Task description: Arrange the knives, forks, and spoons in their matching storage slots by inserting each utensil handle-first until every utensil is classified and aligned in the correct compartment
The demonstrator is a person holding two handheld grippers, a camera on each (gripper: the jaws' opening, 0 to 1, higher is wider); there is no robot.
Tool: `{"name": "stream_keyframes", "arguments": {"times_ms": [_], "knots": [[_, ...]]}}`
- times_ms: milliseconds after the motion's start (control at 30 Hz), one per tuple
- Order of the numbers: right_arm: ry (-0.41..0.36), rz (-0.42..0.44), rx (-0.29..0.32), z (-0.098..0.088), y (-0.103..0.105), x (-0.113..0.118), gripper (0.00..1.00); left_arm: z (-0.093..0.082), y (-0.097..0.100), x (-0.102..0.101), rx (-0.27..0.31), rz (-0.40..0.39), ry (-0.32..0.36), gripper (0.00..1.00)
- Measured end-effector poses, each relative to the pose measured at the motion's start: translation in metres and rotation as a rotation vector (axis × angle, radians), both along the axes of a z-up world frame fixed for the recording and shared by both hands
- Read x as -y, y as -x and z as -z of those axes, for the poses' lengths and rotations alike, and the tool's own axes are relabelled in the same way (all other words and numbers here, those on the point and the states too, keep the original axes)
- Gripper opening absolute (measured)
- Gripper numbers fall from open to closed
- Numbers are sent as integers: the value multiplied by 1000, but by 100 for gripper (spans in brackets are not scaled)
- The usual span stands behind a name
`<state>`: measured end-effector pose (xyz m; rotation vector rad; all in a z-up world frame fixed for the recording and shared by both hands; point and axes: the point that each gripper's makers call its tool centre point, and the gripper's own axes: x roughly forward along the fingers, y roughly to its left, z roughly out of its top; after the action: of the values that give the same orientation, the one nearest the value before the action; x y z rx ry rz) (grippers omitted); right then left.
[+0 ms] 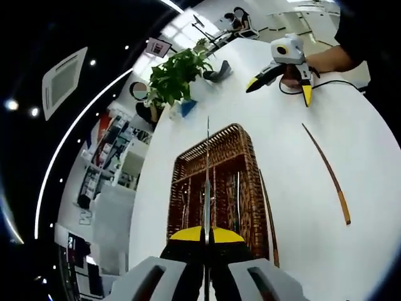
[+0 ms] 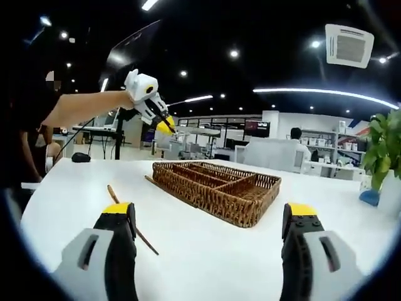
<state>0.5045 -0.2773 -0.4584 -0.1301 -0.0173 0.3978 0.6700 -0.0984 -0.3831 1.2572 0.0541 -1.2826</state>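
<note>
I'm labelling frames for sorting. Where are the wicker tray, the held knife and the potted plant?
wicker tray [image 2: 219, 202]: right gripper view, near side wall.
knife [image 1: 207, 157]: left gripper view, thin blade above the jaws.
potted plant [image 1: 175, 75]: left gripper view, leaves.

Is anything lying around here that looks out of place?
Yes: two brown sticks lie loose on the white table, one apart from the wicker tray and one along its side, instead of in its slots.

Left gripper [image 1: 207, 235]: grey moulded housings, black jaws capped in yellow. Right gripper [image 2: 210, 216]: identical grey-and-black build, yellow tips; seen beyond the wicker tray [image 1: 244, 163] with a white body and thin black cable [image 1: 326, 83]. Person: dark sleeve [image 1: 369, 31].
</note>
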Motion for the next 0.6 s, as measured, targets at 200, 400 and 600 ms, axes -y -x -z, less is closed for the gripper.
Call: {"name": "stream_keyframes", "arguments": {"times_ms": [200,400,600], "knots": [[-35,1,21,-5,1,5,100,3,-23,15,-10,-4,-6,1],[-42,3,-1,2,-1,7,100,8,-36,21,-36,-5,12,1],[-44,12,-5,3,-2,10,100,9,-37,17,-53,0,16,1]]}}
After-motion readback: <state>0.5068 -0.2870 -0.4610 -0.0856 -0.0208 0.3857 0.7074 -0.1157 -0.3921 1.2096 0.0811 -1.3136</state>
